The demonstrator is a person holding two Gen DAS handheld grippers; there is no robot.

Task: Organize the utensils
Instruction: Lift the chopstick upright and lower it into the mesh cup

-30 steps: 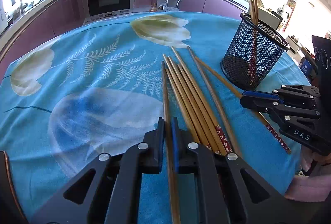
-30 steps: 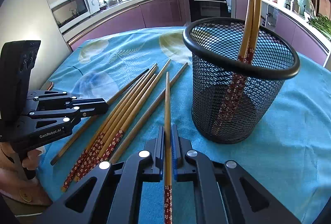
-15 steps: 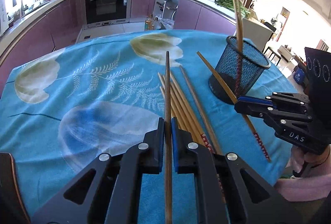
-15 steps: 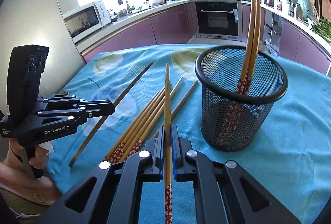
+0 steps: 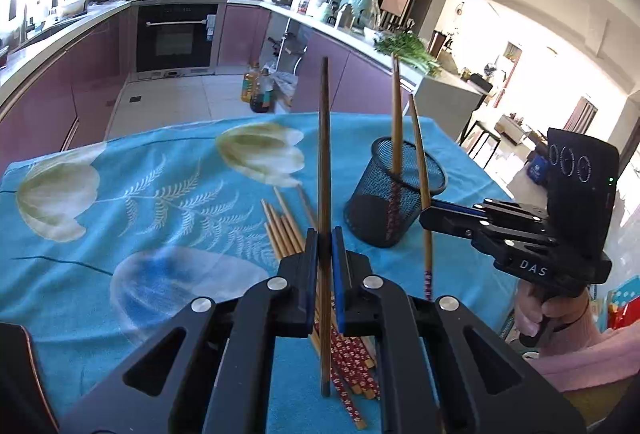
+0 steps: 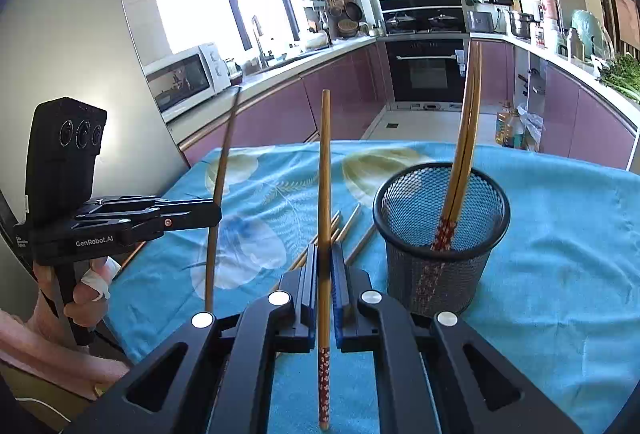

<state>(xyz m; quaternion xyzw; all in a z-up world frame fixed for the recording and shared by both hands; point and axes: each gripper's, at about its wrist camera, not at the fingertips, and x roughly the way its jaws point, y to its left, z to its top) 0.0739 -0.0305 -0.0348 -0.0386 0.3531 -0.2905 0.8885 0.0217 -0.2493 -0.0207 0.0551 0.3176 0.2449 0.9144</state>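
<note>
On the side of the black plastic right gripper (image 5: 426, 220), seen from the left wrist camera, white capital letters say "DAS". On the side of the black plastic left gripper (image 6: 216, 211), seen from the right wrist camera, white letters say "GenRobot.AI". Near its back end there is also a small white label with some lines of text, but it is too small to read. No other text in the kitchen can be read.

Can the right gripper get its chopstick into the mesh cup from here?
Probably yes. The right gripper is shut on its chopstick, lifted off the cloth, and the mesh cup stands just beside it with an open top holding only two chopsticks.
</note>
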